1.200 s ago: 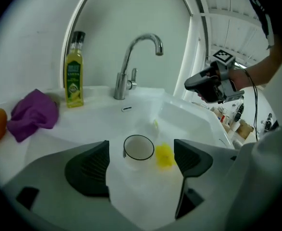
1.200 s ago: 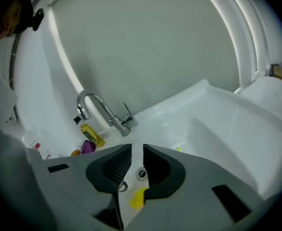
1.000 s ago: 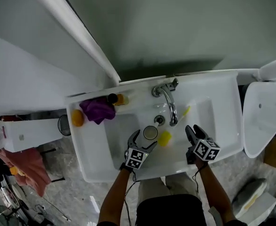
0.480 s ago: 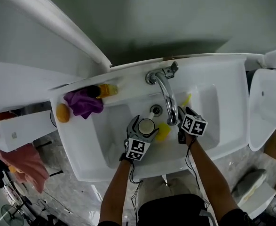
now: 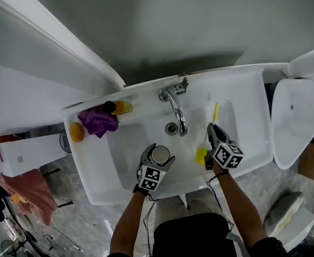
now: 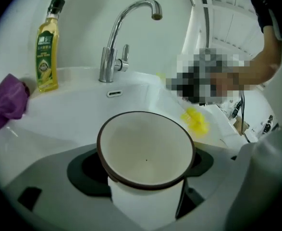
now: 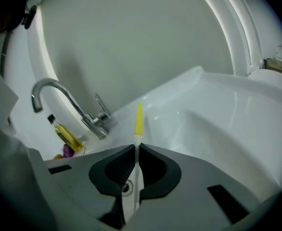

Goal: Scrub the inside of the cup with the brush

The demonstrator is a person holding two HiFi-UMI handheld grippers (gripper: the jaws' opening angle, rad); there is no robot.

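Right hand-held gripper (image 7: 136, 150) — wide before — has just closed on the brush (image 7: 138, 119); left hand-held gripper (image 5: 160, 150) holds the cup (image 6: 145, 153).

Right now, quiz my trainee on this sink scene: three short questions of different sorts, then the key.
1. True or false: the left claw holds the white cup with the brown rim.
2. What does the right claw grip? A the cup; B the thin white brush handle with the yellow tip; C nothing.
3. Fill in: the clear bottle of yellow liquid stands beside a crumpled cloth coloured ___.
Key: 1 true; its jaws have just closed further around the cup. 2 B; its jaws have just closed on the handle. 3 purple.
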